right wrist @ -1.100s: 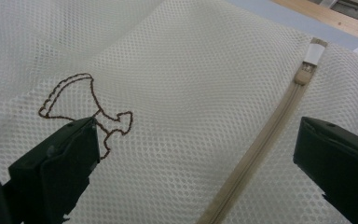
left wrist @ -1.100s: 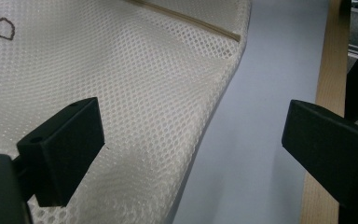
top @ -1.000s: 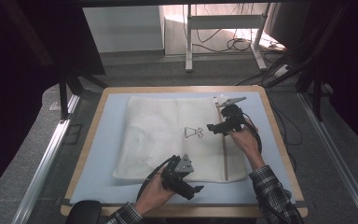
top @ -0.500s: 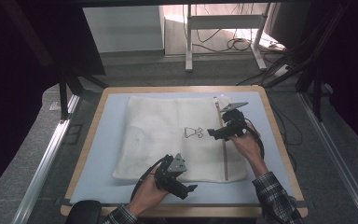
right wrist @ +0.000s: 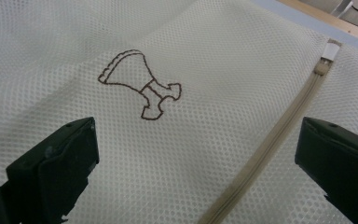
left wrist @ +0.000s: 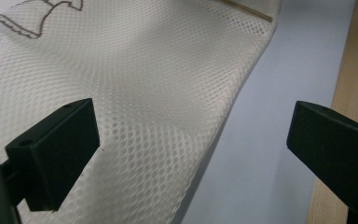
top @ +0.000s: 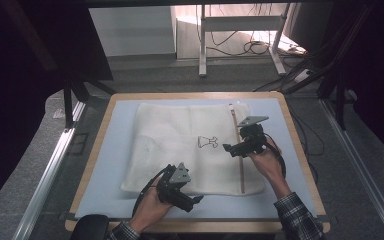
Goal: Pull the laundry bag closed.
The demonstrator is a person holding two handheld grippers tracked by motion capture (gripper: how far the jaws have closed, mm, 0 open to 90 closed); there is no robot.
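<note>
Mesh bag [top: 180,145] lies flat mid-table [top: 105,150]. My left claw [top: 195,200] is released, hovering over the bag's near edge. My right claw [top: 230,148] is released too, above the zipper [top: 240,160] right of the embroidered mark [top: 207,142].

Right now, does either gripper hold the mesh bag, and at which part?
Nothing is held. The left gripper is open over the mesh bag at its near edge; the right gripper is open above the zipper.
</note>
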